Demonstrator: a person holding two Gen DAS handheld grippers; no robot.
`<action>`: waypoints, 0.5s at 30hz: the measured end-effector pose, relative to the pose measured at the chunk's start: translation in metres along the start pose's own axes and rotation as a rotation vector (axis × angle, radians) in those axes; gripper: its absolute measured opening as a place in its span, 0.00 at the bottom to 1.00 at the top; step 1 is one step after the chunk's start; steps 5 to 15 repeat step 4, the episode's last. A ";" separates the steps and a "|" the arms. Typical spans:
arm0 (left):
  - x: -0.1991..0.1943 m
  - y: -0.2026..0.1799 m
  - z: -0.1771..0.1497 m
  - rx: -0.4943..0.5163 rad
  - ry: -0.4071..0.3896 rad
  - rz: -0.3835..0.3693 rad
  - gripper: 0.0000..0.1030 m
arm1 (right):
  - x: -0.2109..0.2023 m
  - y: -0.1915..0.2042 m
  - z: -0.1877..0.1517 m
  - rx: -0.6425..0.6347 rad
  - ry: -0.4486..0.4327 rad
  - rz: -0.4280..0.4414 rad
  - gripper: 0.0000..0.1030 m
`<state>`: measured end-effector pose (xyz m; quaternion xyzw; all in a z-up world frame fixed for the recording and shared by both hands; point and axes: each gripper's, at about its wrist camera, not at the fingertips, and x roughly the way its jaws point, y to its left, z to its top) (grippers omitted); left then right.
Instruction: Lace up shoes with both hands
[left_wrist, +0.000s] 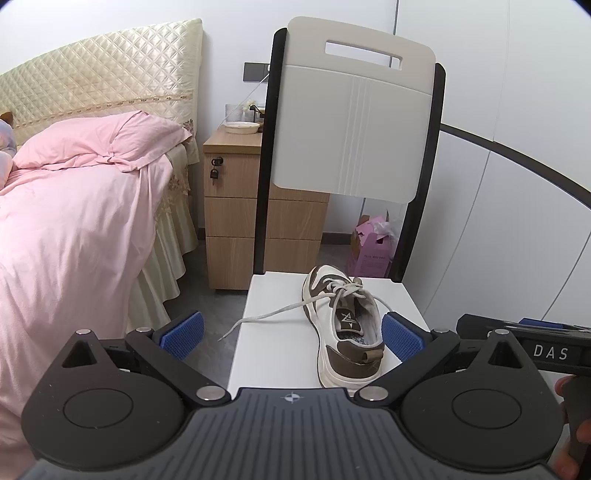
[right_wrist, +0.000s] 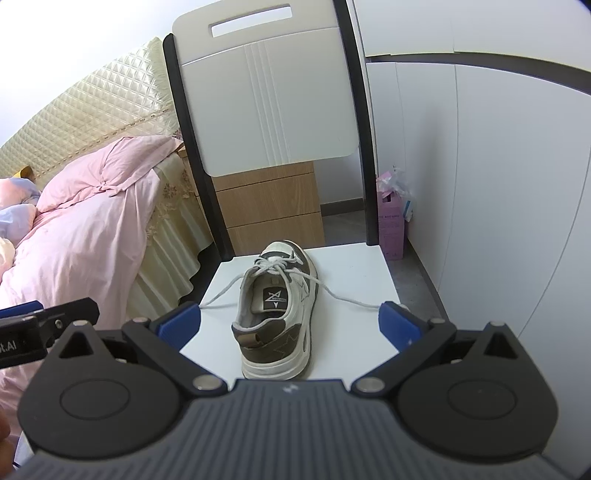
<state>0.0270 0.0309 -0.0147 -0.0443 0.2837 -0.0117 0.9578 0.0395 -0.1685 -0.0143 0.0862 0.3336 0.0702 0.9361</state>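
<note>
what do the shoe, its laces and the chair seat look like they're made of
Shoe: seemingly smooth white synthetic or leather panels with matte brown, suede-like overlays and a thick rubbery sole.
Laces: flat woven fabric, off-white, lying limp and kinked.
Chair seat: hard, smooth white surface with a slight sheen, probably plastic or painted board; the pictures leave that open.

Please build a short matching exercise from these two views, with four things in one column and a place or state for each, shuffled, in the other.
Things:
1. shoe
2. left lace end
3. bowl
4. pink box

Places or states:
A. on the floor beyond the chair
B. trailing over the seat's left edge
C. on the nightstand
D. on the seat, heel towards the cameras

Pairs: 1-D, 2-B, 3-C, 4-A
</note>
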 end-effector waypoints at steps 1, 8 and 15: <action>0.000 0.000 0.000 0.000 0.001 0.000 1.00 | 0.000 0.000 0.000 -0.002 -0.001 -0.002 1.00; 0.000 0.000 0.000 -0.002 0.002 -0.014 1.00 | 0.000 0.000 0.000 -0.003 -0.001 -0.006 1.00; 0.000 0.000 0.000 -0.002 0.002 -0.014 1.00 | 0.000 0.000 0.000 -0.003 -0.001 -0.006 1.00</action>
